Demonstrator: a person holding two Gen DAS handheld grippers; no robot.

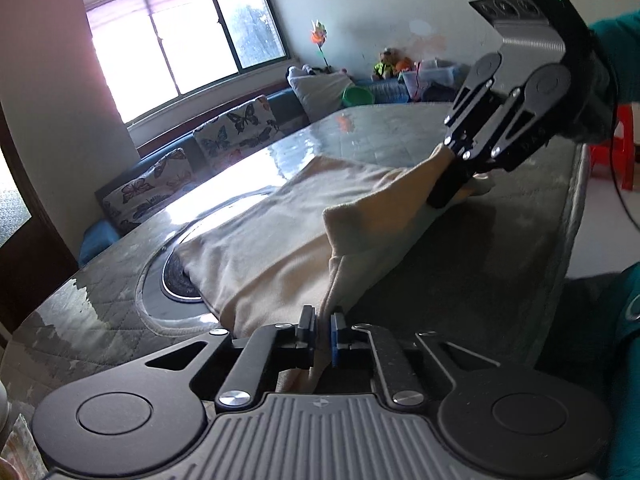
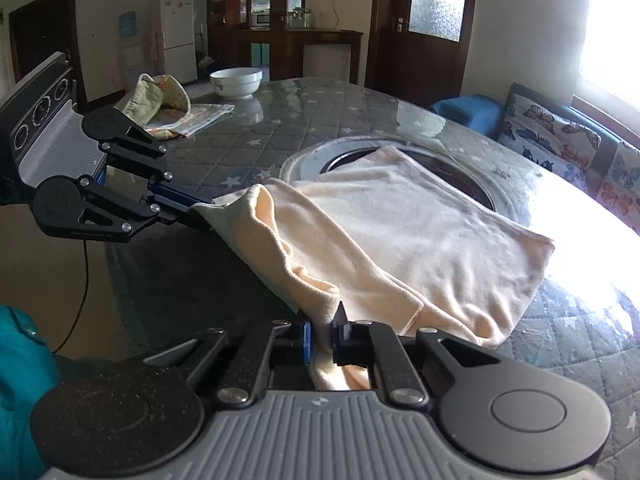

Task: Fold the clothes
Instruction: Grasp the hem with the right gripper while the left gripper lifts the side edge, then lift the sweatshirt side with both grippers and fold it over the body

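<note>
Both jaws are clamped on the cream garment's (image 2: 400,224) near hem: left gripper (image 1: 323,334) and right gripper (image 2: 322,338) lift it, perhaps just clear of the quilted table (image 2: 248,152). Far edge lies flat over the round inset (image 2: 460,176); bare tabletop surrounds.

Left gripper (image 1: 323,326), right gripper (image 2: 322,332): jaws clamped.

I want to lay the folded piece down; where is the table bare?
Bare quilted table lies between the cream garment and the white bowl with the cloth pile. The near right corner is free too. The middle is crowded: the garment covers the round inset.
</note>
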